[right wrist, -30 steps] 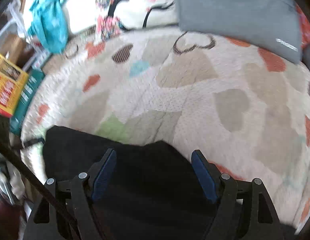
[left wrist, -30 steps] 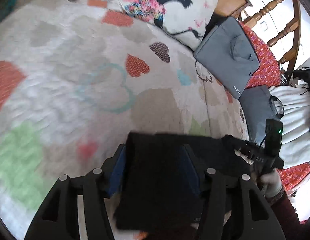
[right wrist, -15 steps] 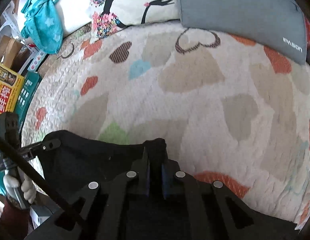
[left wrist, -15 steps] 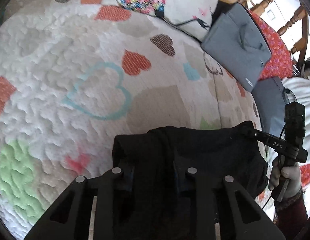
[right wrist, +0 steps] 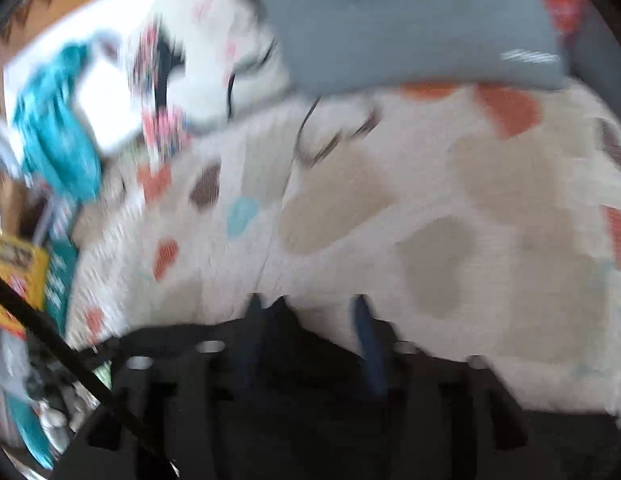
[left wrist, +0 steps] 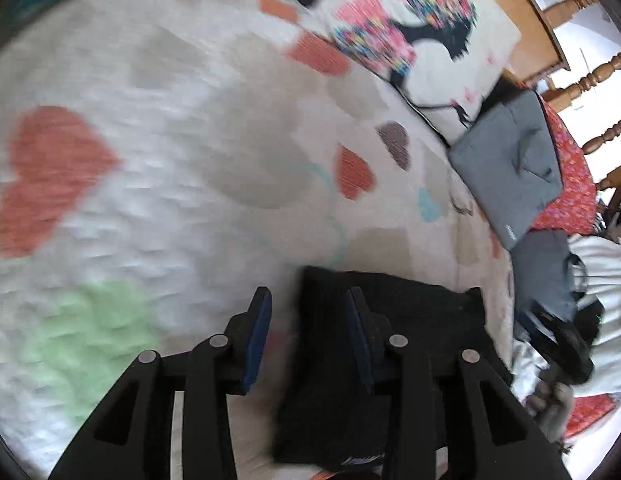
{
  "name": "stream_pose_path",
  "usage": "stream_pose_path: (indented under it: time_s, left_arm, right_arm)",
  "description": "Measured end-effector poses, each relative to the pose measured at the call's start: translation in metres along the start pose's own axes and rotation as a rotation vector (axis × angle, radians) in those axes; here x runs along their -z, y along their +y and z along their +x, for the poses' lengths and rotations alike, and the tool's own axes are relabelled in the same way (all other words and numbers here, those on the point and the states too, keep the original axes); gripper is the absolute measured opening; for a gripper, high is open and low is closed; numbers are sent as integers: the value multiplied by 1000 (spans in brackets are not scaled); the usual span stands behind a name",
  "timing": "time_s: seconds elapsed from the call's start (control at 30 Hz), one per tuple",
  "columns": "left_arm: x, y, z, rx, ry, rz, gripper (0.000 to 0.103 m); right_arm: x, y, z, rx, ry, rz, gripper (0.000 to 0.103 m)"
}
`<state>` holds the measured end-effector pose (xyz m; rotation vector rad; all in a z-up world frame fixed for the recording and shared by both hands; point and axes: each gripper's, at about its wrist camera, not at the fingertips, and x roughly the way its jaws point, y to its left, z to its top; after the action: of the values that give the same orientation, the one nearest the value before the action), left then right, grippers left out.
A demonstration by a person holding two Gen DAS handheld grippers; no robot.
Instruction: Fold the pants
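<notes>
Heart-print quilt (left wrist: 182, 128) on the bed carried the black pants (left wrist: 394, 344), a soft, limp bundle best pinched at its folded corners; both grippers' jaws stood apart, empty.

Half a second ago both grippers were clamped on the black fabric pants (left wrist: 394, 344). The left gripper (left wrist: 308, 334) and right gripper (right wrist: 308, 340) spread their blue-padded fingers, and the folded pants lay toward 5 o'clock.
</notes>
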<state>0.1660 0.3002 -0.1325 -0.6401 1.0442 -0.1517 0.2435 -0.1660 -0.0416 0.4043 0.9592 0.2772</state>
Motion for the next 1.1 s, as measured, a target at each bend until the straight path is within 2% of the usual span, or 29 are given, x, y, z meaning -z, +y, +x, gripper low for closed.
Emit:
stream_pose_path:
  time_s: [0.07,0.13,0.23,0.3,0.37,0.5,0.63,0.73,0.77,0.8,0.83,0.87,0.97,1.03,1.1]
  left_arm:
    - [8,4,-20,-3,-25,6,38]
    - [16,-7,-31,-6,-32,46,40]
    - [32,-48,-33,2,-5,155,42]
    - [46,-86,-23,40,41,229,42]
    - [65,-131,-6,80,94,311,42]
    - [109,-216,32,135,203,455,43]
    - [148,-281,62,164,272,567,43]
    - [162,-325,85,205,309,596,44]
    - [165,-344,95,227,325,606,44]
    - [169,-357,103,234,334,616,45]
    - [172,-371,112,237,345,633,47]
    - [176,-388,123,237,356,659,48]
    - [196,-431,154,236,403,753,48]
    - [211,-452,175,236,447,807,48]
    - [226,-469,199,231,497,853,48]
  right_arm:
    - [12,-30,-41,-20,-39,49,67]
    - [34,-69,-79,36,-69,89,67]
    - [68,-123,-110,125,-70,160,68]
    - [99,-159,-122,132,-61,256,69]
    - [120,-178,-129,130,-71,302,69]
    - [155,-196,-133,53,-108,380,69]
    - [166,-195,-116,-26,-90,382,70]
    - [171,-183,-107,-21,-116,329,78]
    - [171,-180,-106,-10,-116,309,76]
    - [173,-179,-106,-15,-116,292,51]
    - [173,-181,-107,-46,-109,293,31]
    - [174,-187,-109,-86,-106,311,23]
    - [183,-214,-122,-96,-152,376,19]
    - [191,-236,-123,-159,-163,456,18]
    - [196,-244,-121,-199,-168,482,17]
